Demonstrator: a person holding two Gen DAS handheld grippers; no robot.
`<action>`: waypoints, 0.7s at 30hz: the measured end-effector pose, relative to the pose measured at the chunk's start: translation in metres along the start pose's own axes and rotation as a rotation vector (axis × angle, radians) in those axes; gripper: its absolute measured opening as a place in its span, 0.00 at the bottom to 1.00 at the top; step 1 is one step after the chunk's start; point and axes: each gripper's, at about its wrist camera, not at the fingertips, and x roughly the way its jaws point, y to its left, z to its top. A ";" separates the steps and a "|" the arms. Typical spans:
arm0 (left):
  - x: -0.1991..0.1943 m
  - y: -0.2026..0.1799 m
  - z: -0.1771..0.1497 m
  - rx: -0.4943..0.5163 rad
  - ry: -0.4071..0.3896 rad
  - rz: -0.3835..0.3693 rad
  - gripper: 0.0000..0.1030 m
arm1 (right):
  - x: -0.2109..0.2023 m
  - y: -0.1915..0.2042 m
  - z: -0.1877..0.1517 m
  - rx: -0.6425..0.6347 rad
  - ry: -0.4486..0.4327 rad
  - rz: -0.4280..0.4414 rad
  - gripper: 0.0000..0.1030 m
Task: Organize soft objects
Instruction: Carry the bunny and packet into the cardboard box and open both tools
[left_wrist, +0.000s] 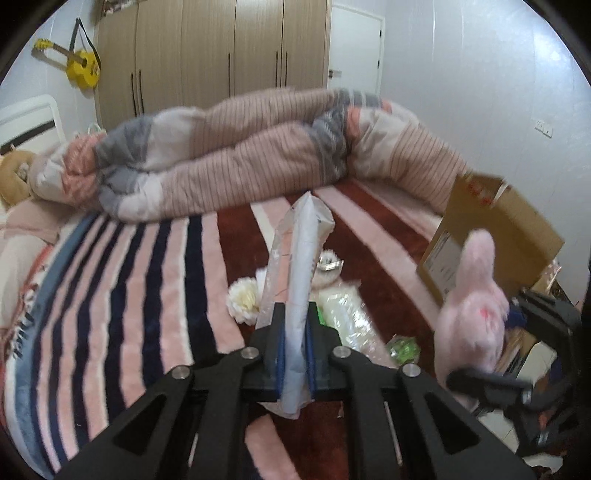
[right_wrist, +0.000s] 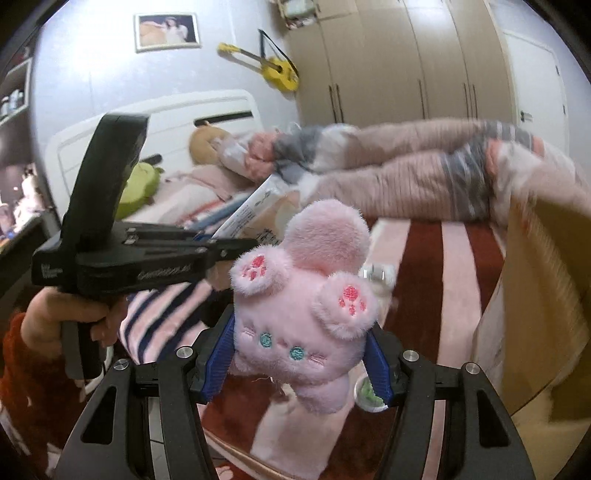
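My left gripper is shut on a flat packet in clear plastic wrap, held edge-on above the striped bed. My right gripper is shut on a pink plush bunny, held upside down with its paws up. The bunny also shows at the right of the left wrist view, with the right gripper's body below it. The left gripper and its packet show at the left of the right wrist view. A cardboard box stands open on the bed's right side.
On the striped blanket lie a cream plush flower, a clear bag, a small green packet and a round white item. A bunched duvet fills the back. A wardrobe stands behind.
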 end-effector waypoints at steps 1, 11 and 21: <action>-0.008 0.000 0.002 0.003 -0.009 -0.001 0.07 | -0.009 0.000 0.010 -0.013 -0.018 0.004 0.57; -0.075 -0.055 0.047 0.114 -0.118 -0.050 0.07 | -0.089 -0.051 0.054 -0.005 -0.101 -0.073 0.57; -0.025 -0.183 0.102 0.244 -0.051 -0.297 0.07 | -0.102 -0.149 0.037 0.054 0.039 -0.275 0.57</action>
